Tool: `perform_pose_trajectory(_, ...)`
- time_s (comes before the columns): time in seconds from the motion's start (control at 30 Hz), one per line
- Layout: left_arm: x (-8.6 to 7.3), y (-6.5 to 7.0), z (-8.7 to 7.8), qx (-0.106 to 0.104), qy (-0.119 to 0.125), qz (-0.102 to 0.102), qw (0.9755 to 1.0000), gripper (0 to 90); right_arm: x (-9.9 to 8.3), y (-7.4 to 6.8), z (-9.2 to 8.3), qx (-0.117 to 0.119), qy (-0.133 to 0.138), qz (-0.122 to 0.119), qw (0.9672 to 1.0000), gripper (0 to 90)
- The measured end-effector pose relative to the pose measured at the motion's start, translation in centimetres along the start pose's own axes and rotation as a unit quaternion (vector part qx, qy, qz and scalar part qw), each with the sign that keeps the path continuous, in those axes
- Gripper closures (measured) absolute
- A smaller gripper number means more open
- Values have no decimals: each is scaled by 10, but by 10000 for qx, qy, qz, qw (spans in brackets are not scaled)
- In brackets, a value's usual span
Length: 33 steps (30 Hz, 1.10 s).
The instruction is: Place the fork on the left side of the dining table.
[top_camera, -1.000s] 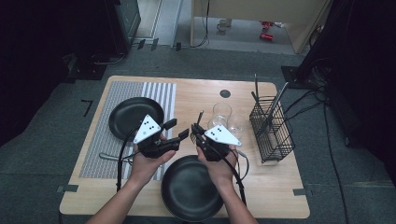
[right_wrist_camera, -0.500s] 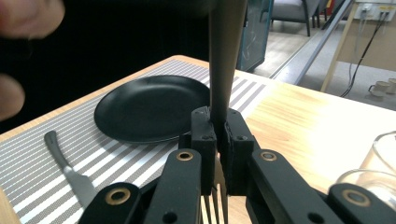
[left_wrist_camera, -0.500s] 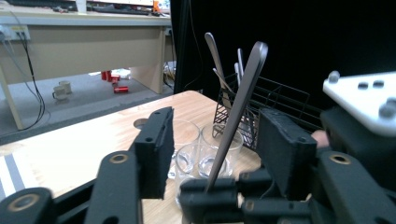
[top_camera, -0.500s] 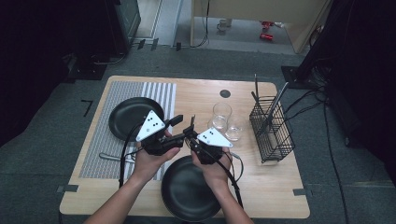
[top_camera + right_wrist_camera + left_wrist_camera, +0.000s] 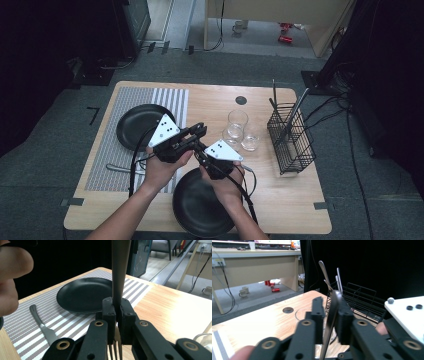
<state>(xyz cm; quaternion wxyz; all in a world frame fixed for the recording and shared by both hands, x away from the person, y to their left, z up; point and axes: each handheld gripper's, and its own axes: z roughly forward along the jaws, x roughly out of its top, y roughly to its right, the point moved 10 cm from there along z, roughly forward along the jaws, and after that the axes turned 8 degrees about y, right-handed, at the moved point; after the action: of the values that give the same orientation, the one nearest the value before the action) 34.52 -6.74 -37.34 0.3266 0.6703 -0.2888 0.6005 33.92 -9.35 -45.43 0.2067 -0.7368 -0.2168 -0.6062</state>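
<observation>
Over the middle of the table my two grippers meet tip to tip. A metal fork (image 5: 120, 270) stands in my right gripper (image 5: 118, 307), which is shut on its neck, tines (image 5: 115, 350) below the jaws and handle rising above. My left gripper (image 5: 331, 307) has just been closing its jaws, and the fork's handle (image 5: 331, 315) now sits pinched between them. In the high view the left gripper (image 5: 197, 132) points right and the right gripper (image 5: 201, 148) points up-left, just under it.
A black plate (image 5: 137, 127) lies on the striped placemat (image 5: 107, 160), with a knife (image 5: 117, 169) beside it. A second black plate (image 5: 195, 215) sits at the front edge. Two glasses (image 5: 237, 121) (image 5: 250, 141) and a wire cutlery basket (image 5: 292, 142) stand at the right.
The left gripper's jaws have closed from wide apart onto the fork handle. Both hands have drawn slightly closer together over the table's middle.
</observation>
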Motion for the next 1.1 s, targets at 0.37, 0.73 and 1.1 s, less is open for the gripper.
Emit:
perform_pose_trajectory(0.37,2,-11,-3,34,82,-144,9999,881,0,-1,-4,98,39,54,9999,759)
perform_pose_trajectory(0.73,5,-22,-5,174,142,-127,9997,882,-3,17,-24,-82,-34,101,9999,382)
perform_pose_trajectory(1.1,5,-41,-7,475,204,-89,9986,883,-20,55,-51,-605,-273,304,9973,157)
